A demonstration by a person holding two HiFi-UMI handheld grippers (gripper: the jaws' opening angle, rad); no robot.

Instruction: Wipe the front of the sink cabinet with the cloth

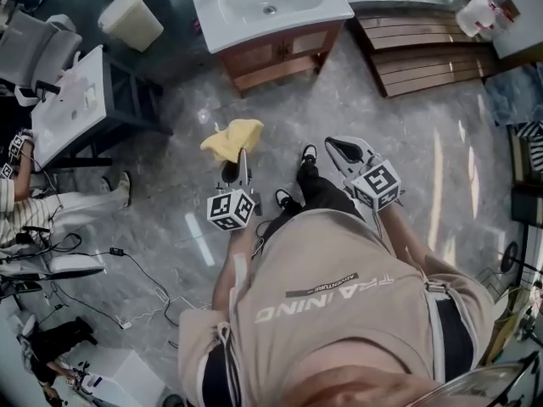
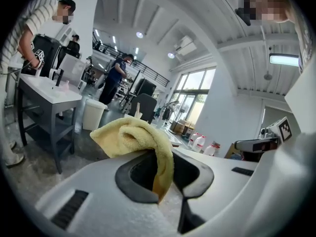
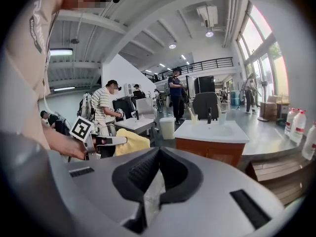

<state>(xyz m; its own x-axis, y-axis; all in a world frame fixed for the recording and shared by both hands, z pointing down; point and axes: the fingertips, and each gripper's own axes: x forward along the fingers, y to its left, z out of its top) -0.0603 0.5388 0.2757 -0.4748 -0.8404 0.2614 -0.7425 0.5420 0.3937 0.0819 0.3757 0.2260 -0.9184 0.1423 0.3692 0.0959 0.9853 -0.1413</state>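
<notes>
The left gripper point(image 2: 165, 184) jaws pinch the yellow cloth point(image 2: 131, 137); the right gripper point(image 3: 154, 181) jaws meet, empty. Its view alone faces the sink cabinet point(image 3: 210, 152) front, well beyond the cloth. Grey stone floor point(image 1: 339, 108).

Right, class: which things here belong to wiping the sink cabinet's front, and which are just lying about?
For the job: yellow cloth, left gripper shut on it, wooden sink cabinet.
Lying about: white bin, wooden pallets, plastic jugs, dark-framed washstand.

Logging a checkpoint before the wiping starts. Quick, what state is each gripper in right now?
Left gripper: closed, holding the yellow cloth.
Right gripper: closed, nothing between its jaws.
</notes>
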